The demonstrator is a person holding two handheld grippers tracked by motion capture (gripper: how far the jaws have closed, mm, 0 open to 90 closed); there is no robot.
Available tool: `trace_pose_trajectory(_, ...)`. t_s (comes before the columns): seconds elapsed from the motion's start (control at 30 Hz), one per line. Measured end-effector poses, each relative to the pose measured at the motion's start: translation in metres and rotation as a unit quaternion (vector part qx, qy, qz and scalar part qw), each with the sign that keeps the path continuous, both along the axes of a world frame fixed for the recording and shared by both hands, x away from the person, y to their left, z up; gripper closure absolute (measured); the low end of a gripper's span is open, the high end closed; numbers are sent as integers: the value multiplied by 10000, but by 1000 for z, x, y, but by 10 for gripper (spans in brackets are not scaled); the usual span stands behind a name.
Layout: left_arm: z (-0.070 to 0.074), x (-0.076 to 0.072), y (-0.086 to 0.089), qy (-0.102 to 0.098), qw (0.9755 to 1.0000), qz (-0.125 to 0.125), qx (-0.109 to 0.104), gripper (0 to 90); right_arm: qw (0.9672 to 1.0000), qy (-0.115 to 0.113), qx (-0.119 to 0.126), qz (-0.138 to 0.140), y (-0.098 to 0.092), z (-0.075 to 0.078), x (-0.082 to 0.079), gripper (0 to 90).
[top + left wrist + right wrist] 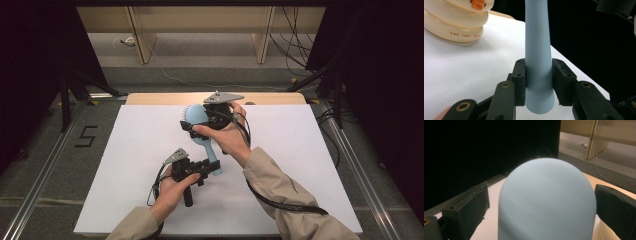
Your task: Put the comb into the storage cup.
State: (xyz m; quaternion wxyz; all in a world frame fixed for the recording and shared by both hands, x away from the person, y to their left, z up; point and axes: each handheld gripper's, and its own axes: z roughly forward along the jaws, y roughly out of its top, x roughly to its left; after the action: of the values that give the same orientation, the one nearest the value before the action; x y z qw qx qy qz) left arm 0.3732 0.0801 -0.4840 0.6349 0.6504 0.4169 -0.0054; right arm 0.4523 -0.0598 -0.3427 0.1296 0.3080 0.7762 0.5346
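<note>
A light blue hairbrush (196, 114) is held up over the white table, bristles facing away to the left. My left gripper (212, 167) is shut on the lower end of its handle (537, 37), with both pads pressed against it. My right gripper (191, 128) reaches over the brush head from the right. In the right gripper view the rounded back of the head (546, 195) sits between the jaws of the right gripper (541, 205). The left pad (474, 205) stands clear of the head and the right pad (616, 212) is close beside it.
A cream round object (456, 22) with an orange piece on top and printed letters stands on the white table top (140, 165) near the brush. Dark curtains flank the table. A wooden frame (145, 45) and cables lie on the floor beyond the far edge.
</note>
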Motion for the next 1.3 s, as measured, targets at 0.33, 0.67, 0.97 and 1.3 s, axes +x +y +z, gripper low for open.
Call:
trace_pose_trajectory(0.33, 0, 0, 0, -5, 10000, 0, 7, 652, 10000, 36, -8, -73, 1, 2, 4, 52)
trace_pose_trajectory(0.67, 0, 0, 0, -2, 10000, -7, 17, 652, 9998, 114, -20, -159, 0, 0, 5, 116)
trace_pose_trajectory(0.97, 0, 0, 0, 1, 10000, 4, 45, 652, 9996, 199, -15, -179, 0, -1, 5, 181)
trace_pose_trajectory(1.3, 0, 0, 0, -44, 9999, 26, 121, 651, 9996, 237, 29, -166, -1, -1, 4, 202)
